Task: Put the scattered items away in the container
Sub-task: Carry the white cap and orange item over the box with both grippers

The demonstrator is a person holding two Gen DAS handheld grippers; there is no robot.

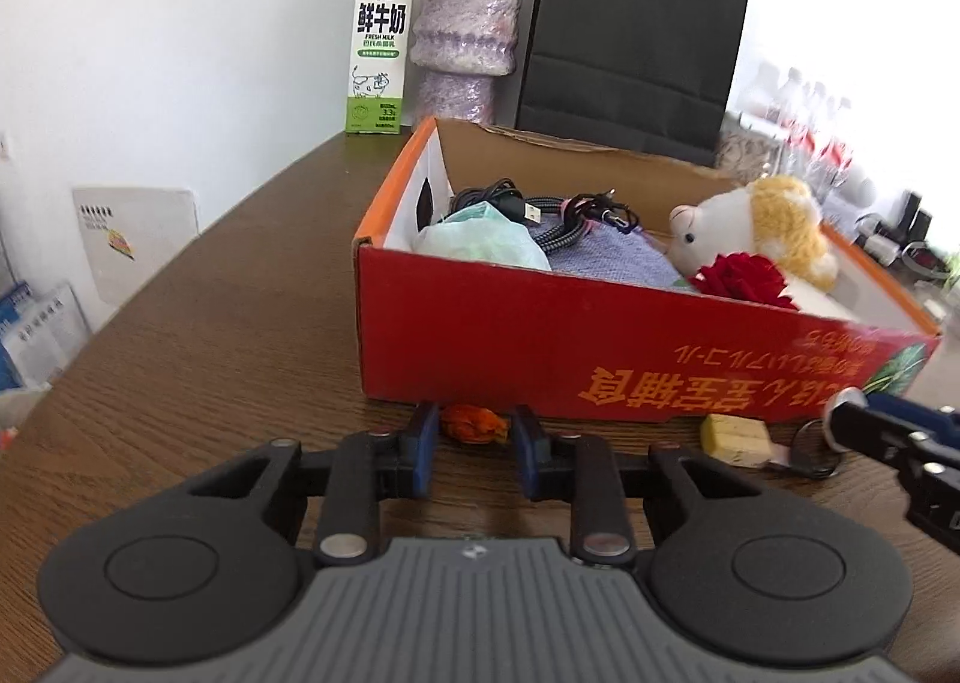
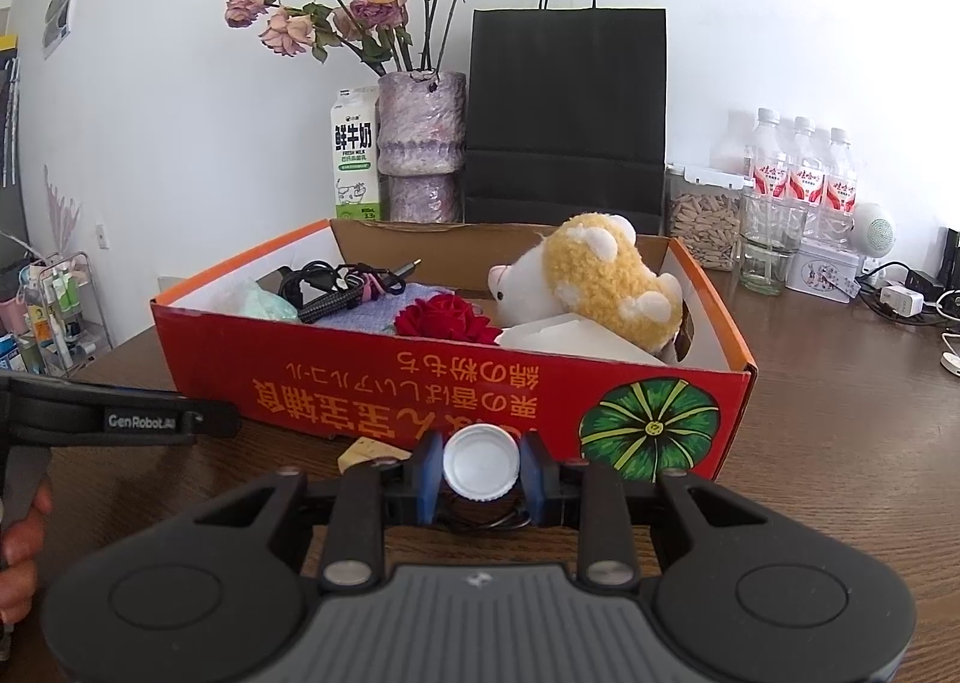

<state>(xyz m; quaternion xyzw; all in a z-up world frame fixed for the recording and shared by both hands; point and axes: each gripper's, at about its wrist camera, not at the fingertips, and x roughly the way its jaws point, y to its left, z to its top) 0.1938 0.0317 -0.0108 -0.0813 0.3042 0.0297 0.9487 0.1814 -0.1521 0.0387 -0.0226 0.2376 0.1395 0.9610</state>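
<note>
— Down at the desk's near edge, where's your left gripper (image 1: 469, 443)?

— You hold it tipped downward, just short of the box's (image 1: 540, 341) red front wall. Its jaws stand narrow, either side of an orange candy (image 1: 474, 424) on the desk; whether the pads press it, I cannot tell.

— And your right gripper (image 2: 480, 479)?

— Tilted down too, toward the same wall. It's clamped on a white cap (image 2: 481, 462), held above a wire ring (image 2: 480, 518) on the desk. A yellow block (image 1: 737, 439) lies between your two grippers, near the box.
</note>
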